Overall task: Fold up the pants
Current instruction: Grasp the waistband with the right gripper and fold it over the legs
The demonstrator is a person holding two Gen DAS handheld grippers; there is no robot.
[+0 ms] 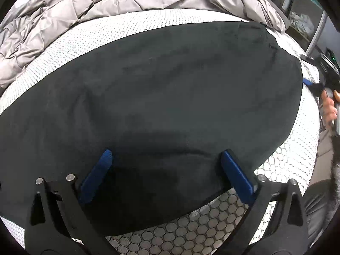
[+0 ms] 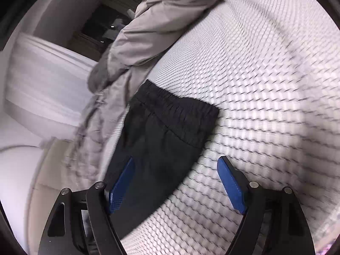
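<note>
Black pants [image 1: 161, 97] lie lengthwise across the mattress [image 1: 212, 229], waistband far, beneath both released tongs [image 1: 165, 159] [image 2: 176, 165].

Your left camera sits close above the black pants [image 1: 161, 110], looking down across the bed [image 1: 70, 42] to the gray blanket [image 1: 63, 10]. Your right camera looks from the side, tilted. Both see pants, bed and blanket.

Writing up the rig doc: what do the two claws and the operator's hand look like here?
Both match: the left claw and right claw each have two flat blue textured pads on black angular linkage arms with silver pivot pins. No cables or markings show. The person's hand appears bare at the left-wrist view's edge, gripping a black handle; any sleeve is unclear.
</note>
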